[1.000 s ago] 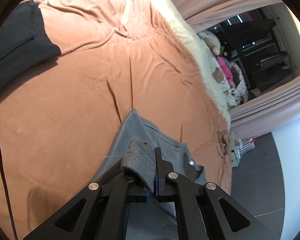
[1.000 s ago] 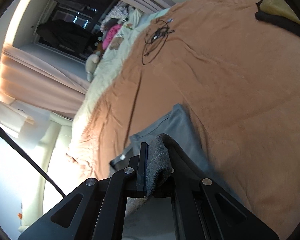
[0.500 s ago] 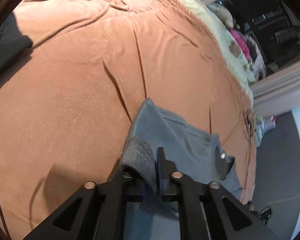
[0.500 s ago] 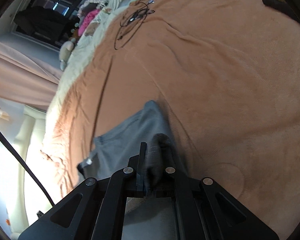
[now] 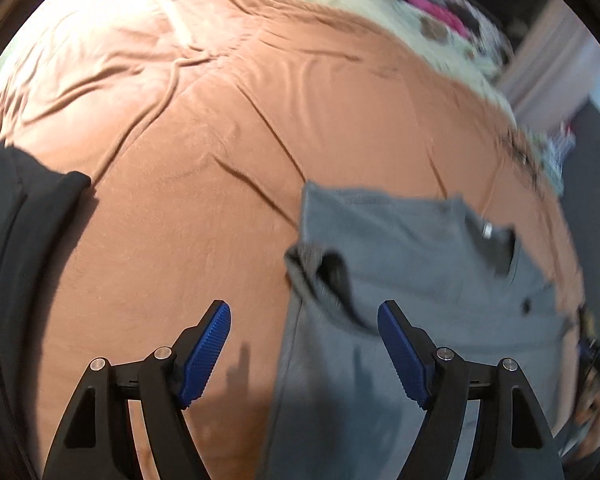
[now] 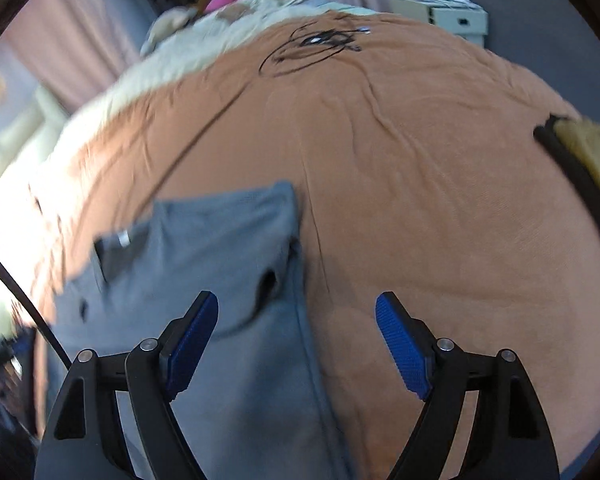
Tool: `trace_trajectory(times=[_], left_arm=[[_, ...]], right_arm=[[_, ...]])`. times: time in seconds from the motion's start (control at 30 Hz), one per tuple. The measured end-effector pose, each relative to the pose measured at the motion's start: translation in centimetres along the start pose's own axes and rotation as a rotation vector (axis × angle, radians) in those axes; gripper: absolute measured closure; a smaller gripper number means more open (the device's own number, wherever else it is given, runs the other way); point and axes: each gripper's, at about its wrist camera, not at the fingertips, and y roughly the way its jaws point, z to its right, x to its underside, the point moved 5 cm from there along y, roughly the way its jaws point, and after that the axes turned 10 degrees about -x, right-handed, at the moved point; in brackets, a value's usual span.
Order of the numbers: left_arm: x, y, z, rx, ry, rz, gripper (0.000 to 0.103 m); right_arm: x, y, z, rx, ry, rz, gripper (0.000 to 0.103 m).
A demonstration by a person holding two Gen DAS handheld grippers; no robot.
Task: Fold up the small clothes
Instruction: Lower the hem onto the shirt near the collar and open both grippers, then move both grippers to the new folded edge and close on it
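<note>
A small grey garment [image 5: 412, 280] lies flat on the orange bedspread [image 5: 204, 152], its near part folded over the far part. My left gripper [image 5: 304, 320] is open and empty, just above the garment's left edge. In the right wrist view the same grey garment [image 6: 220, 264] lies lower left on the bedspread [image 6: 420, 200]. My right gripper [image 6: 296, 312] is open and empty over the garment's right edge. Both views are motion-blurred.
A black garment [image 5: 16, 224] lies at the left of the bed. A yellow and black garment [image 6: 580, 160] lies at the right edge. A coiled black cable [image 6: 312, 44] lies on the far bedspread. Soft toys [image 5: 432, 20], curtains and a pale cabinet [image 6: 452, 16] stand beyond.
Both grippers were shut on the grey garment's corners. They carried it forward and down, then opened and let go. The garment now lies folded on the bed.
</note>
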Motion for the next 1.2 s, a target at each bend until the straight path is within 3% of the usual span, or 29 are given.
trace_trajectory(times=[0.23, 0.47, 0.7, 1.0, 1.2], left_arm=[[2.5, 2.1, 1.5, -0.082, 0.172, -0.084, 0.026], [3.1, 5.0, 1.6, -0.18, 0.243, -0.141, 0.025], [0.9, 7.4, 1.5, -0.201, 0.22, -0.144, 0.025], [-4.4, 9.9, 1.6, -0.185, 0.15, -0.1, 0.026], [-6.8, 10.8, 0.9, -0.154, 0.083, -0.062, 0.028]], right_arm=[[1.4, 0.7, -2.0, 0.085, -0.132, -0.14, 0.023], [1.5, 2.6, -2.8, 0.174, -0.213, -0.211, 0.023], [-0.3, 4.6, -3.2, 0.212, -0.226, -0.215, 0.023], [-4.3, 8.2, -2.5, 0.241, -0.2, -0.169, 0.023], [-7.1, 10.9, -0.5, 0.247, -0.112, -0.111, 0.035]])
